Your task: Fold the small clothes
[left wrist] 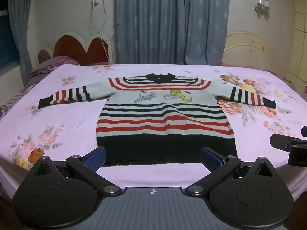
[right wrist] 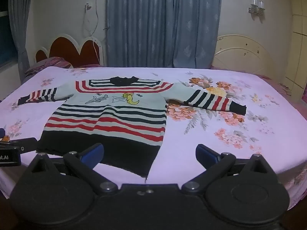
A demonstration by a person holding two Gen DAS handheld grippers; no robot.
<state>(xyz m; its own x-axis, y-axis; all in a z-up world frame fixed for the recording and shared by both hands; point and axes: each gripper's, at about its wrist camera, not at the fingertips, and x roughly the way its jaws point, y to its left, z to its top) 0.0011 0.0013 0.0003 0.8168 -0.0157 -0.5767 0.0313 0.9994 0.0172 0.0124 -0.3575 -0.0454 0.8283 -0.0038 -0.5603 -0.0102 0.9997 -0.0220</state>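
A small striped sweater (left wrist: pixel 165 115) lies flat on the bed, front up, sleeves spread to both sides, black hem nearest me. It has red, black and pale stripes and cartoon figures on the chest. It also shows in the right wrist view (right wrist: pixel 113 113). My left gripper (left wrist: pixel 152 156) is open and empty, hovering just before the black hem. My right gripper (right wrist: pixel 149 152) is open and empty, near the hem's right corner. The right gripper's body shows at the right edge of the left view (left wrist: pixel 289 147); the left gripper's body shows at the left edge of the right view (right wrist: pixel 13 149).
The bed (left wrist: pixel 63 118) has a pink floral sheet. A red and white headboard (left wrist: pixel 80 48) and a pillow (left wrist: pixel 51 65) are at far left. Blue curtains (left wrist: pixel 170 23) hang behind. A cream headboard (left wrist: pixel 247 49) stands at far right.
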